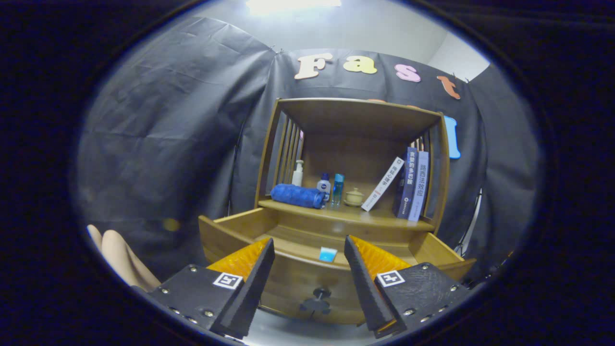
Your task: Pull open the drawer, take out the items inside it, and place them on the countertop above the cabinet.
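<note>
The drawer [307, 250] stands pulled out below the cabinet's surface [346, 214]. A small blue packet [328, 254] lies inside it, just beyond the gripper [310, 283], whose jaws are spread apart and empty, seemingly lined up to reach in for it.

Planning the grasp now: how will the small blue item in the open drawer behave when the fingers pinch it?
The small blue item looks flat and thin, so probably light and apt to slide on the drawer floor. Its material is unclear. It sits low behind the front panel, so the open gripper likely needs a steep approach.
</note>
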`<state>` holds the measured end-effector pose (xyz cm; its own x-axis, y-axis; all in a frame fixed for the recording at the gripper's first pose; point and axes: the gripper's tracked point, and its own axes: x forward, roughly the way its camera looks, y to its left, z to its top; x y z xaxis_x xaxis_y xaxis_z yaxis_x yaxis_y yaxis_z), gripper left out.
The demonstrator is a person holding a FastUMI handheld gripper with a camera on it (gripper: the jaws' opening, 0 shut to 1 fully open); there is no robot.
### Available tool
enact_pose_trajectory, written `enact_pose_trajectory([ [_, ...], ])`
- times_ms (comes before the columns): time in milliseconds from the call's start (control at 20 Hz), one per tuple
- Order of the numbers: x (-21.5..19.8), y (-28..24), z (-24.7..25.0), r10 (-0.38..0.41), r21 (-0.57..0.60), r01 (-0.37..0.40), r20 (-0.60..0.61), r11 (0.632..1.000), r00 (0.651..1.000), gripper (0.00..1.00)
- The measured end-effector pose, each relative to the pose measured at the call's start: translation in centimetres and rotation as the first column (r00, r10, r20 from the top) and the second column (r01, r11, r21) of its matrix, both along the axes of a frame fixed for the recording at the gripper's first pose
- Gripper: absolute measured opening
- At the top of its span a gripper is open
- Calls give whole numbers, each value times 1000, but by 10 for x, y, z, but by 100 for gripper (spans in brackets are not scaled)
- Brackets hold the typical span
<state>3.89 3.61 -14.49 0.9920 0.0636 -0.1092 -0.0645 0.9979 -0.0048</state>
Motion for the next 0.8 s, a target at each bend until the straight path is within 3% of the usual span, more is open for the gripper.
enact_pose_trajectory([
  [300, 50, -20, 15, -35, 10, 36, -55, 999, 998, 87],
  [500, 83, -16, 0, 4, -36, -10, -163, 999, 987, 87],
  [700, 108, -14, -19, 37, -70, -60, -288, 996, 957, 87],
  [800, 118, -14, -37, 44, -74, -77, -377, 994, 925, 87],
])
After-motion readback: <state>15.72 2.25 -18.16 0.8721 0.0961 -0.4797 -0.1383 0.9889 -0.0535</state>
